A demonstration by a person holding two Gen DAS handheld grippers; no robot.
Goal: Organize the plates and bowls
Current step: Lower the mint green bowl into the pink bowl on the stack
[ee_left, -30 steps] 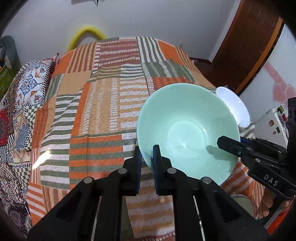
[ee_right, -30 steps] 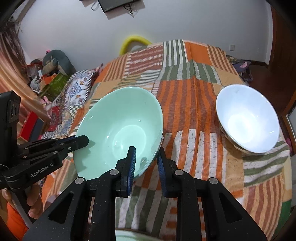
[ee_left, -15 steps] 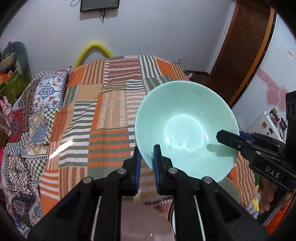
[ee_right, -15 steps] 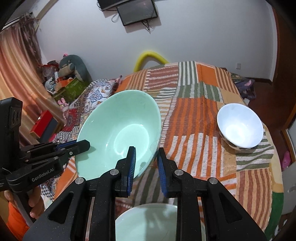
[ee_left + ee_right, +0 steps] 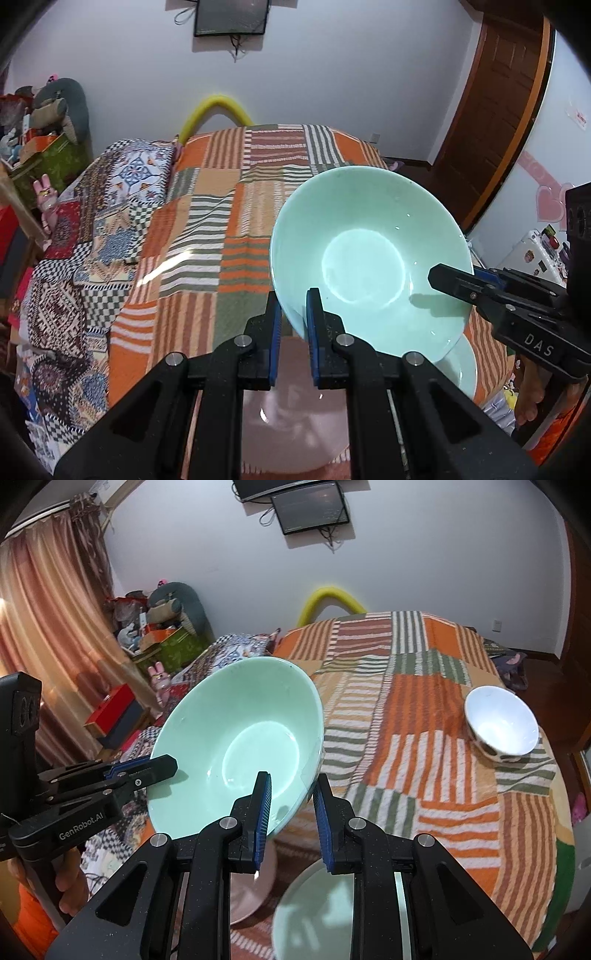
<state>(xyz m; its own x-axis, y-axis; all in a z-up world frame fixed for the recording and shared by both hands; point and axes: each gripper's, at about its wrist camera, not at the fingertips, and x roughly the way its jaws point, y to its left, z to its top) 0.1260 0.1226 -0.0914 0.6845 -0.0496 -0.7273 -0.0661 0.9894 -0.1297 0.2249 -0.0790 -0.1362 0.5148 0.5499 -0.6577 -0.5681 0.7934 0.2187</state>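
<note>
Mint-green bowl (image 5: 369, 266) hangs tilted above the striped quilt (image 5: 236, 236), pinched by its rim from two sides: my left gripper (image 5: 293, 325) clamps the near edge, my right gripper (image 5: 290, 805) the opposite edge. Below it sit a pink plate (image 5: 295, 417) and a pale green plate (image 5: 317, 912). Open quilt stretches ahead; a white bowl (image 5: 500, 723) sits near its right edge.

Mint green bowl (image 5: 369, 266) glossy, patchwork bedspread (image 5: 236, 221) in orange, green and white stripes, white bowl (image 5: 500, 725) on it, pale pink plate (image 5: 295, 417), yellow foam arch (image 5: 216, 114) behind bedspread, black grippers with blue pads (image 5: 274, 332)
</note>
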